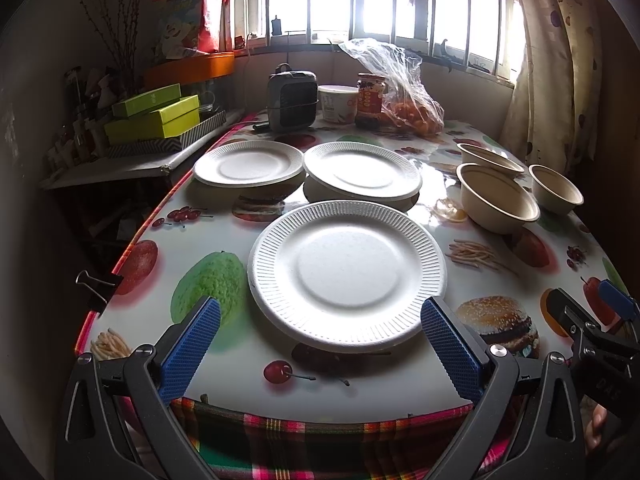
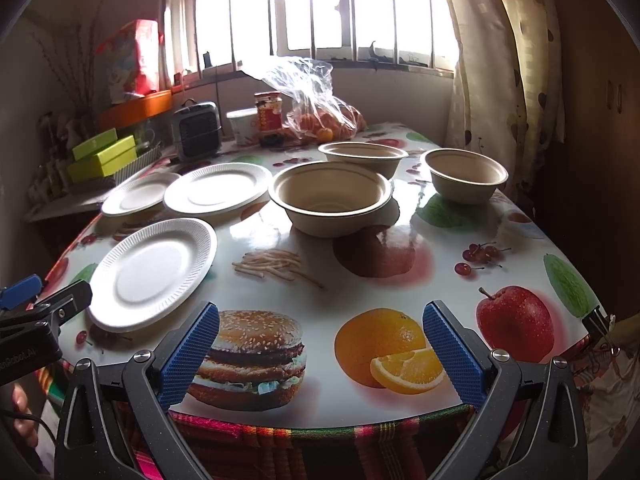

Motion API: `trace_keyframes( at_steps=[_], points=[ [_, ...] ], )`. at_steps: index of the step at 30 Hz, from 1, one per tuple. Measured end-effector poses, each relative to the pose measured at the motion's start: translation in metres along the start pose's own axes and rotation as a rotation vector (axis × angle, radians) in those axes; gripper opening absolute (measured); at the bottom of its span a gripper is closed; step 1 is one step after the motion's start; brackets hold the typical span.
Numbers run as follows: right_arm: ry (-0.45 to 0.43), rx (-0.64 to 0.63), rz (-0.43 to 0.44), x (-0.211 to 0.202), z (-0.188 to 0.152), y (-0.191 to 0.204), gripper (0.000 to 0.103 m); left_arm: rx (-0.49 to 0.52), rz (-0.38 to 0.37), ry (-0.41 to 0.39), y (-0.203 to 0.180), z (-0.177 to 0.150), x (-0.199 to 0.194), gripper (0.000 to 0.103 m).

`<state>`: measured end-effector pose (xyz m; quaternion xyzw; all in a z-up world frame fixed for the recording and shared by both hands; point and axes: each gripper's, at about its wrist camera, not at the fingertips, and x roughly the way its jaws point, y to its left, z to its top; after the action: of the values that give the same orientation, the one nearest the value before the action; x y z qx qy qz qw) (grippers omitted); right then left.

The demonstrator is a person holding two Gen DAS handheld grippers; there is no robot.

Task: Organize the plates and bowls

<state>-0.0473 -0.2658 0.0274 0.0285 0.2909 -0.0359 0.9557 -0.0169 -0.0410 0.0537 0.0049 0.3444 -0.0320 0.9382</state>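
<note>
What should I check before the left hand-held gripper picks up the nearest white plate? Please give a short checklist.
1. Left hand-held gripper open: ok, holds nothing.
2. Nearest plate in front of it, between the finger lines: ok.
3. Plate top free of things: ok.
4. Stacking targets, the two far plates, bare: ok.
5. Right hand-held gripper open and away from the plate: ok.
6. Plate edge raised enough to grasp: cannot tell.

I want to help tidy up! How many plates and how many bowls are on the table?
White ribbed paper plates: 3
Tan round paper bowls: 3
Total: 6
</note>
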Motion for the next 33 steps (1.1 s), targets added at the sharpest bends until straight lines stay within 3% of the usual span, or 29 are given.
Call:
trace_keyframes(
  at_steps=[33],
  points=[
    [0.005,0.000,0.001,0.0027,0.0007,0.0019,0.103,-0.004,0.002,-0.001,0.0037,0.0009,0.0009,0.101]
  ],
)
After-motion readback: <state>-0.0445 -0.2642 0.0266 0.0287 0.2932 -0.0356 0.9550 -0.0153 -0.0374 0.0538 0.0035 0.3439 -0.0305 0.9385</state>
